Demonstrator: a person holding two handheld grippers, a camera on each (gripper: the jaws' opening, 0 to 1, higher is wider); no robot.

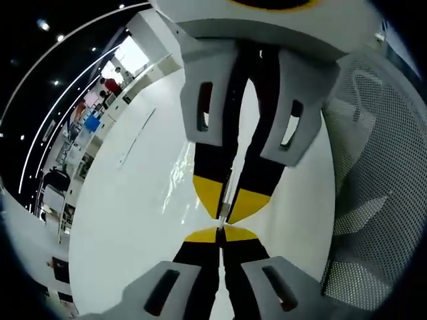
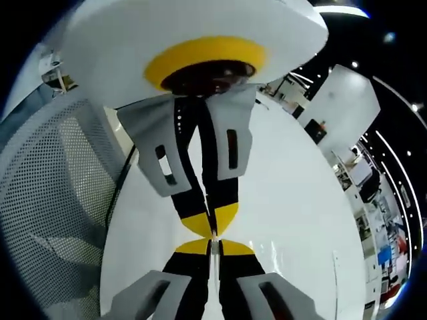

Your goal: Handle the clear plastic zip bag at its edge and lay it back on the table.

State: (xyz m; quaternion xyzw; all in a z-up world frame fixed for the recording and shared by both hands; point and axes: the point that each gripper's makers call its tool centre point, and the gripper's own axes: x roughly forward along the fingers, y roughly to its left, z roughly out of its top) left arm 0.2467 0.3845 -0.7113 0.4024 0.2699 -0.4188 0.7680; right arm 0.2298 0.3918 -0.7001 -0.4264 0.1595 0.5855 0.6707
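Note:
The clear plastic zip bag [image 1: 179, 175] shows as faint glints and creases over the white table [image 1: 127, 227]. My left gripper [image 1: 219, 236] rises from the bottom of the left gripper view, its yellow-tipped jaws shut, with a thin pale strip of the bag's edge pinched between them. My right gripper [image 1: 225, 215] comes down from the top, tip to tip with it, shut on the same edge. In the right gripper view my right gripper [image 2: 212, 245] meets the left gripper [image 2: 212, 231] nose to nose, and bag glints [image 2: 273, 252] lie to the right.
A grey mesh chair [image 1: 380, 200] stands close beside the table; it is on the left in the right gripper view [image 2: 47, 207]. The white table [image 2: 293, 200] runs far ahead. Desks, chairs and people [image 1: 110, 85] fill the distant room.

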